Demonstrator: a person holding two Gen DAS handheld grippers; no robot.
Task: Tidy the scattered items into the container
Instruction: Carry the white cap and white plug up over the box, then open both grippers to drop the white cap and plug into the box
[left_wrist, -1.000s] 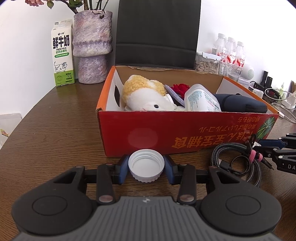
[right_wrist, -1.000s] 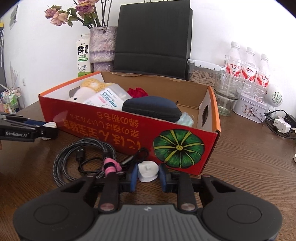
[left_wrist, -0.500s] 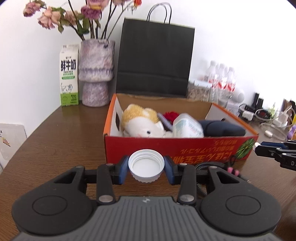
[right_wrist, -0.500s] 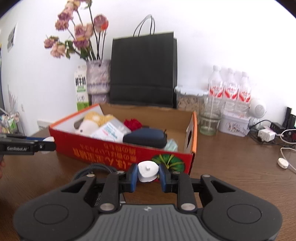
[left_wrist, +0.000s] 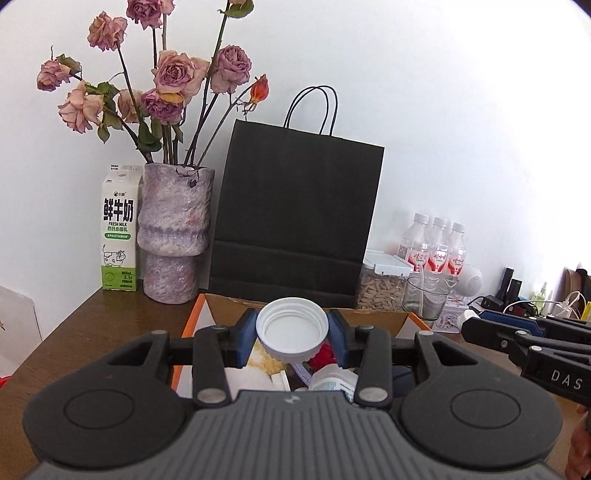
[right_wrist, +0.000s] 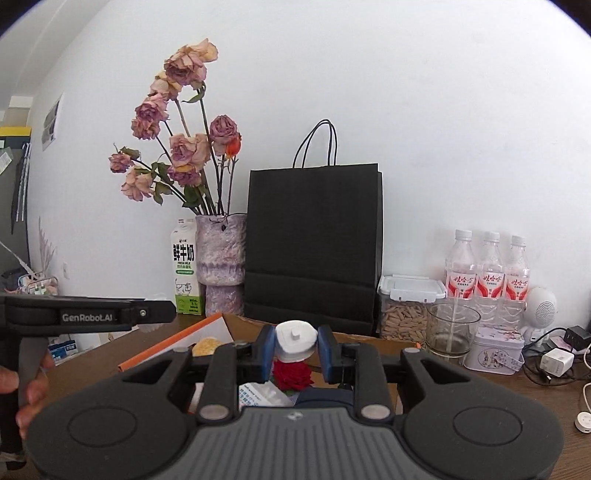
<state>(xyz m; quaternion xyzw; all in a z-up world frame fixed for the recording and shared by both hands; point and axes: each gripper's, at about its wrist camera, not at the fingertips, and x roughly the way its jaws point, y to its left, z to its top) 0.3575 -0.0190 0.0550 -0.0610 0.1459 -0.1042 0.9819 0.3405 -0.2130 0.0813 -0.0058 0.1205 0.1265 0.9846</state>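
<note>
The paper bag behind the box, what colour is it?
Black paper bag, clearest in the right wrist view.

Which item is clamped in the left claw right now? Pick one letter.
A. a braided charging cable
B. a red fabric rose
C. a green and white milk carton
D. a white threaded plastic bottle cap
D: in the left wrist view the left claw has its blue pads pressed against both sides of the white threaded plastic bottle cap, which is held up over the orange-rimmed cardboard box.
</note>
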